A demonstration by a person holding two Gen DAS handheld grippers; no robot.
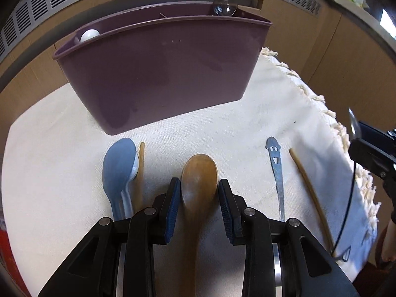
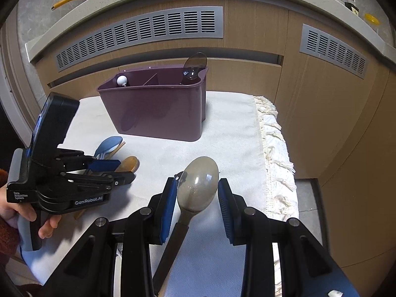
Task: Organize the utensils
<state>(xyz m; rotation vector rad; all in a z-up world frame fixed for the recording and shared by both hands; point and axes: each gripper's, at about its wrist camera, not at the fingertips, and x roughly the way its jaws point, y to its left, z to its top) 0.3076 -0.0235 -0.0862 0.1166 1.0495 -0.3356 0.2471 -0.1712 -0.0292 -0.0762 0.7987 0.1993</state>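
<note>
A purple utensil caddy (image 1: 163, 66) stands on a white cloth (image 1: 222, 133); it also shows in the right wrist view (image 2: 156, 109), holding a white-knobbed utensil (image 2: 121, 81) and a clear dark spoon (image 2: 194, 68). My left gripper (image 1: 199, 193) is open, its pads either side of a brown wooden spoon (image 1: 198, 188) lying on the cloth. A blue and white spoon pair (image 1: 120, 173), two wooden chopsticks (image 1: 311, 190) and a metal smiley-face handle (image 1: 276, 163) lie beside it. My right gripper (image 2: 198, 193) is open around a grey spoon (image 2: 198, 185).
Wooden cabinet fronts with grey vents (image 2: 141, 34) stand behind the table. The cloth's fringed edge (image 2: 274, 148) marks the table's right side. The person's hand (image 2: 27, 215) holds the left gripper body at the left.
</note>
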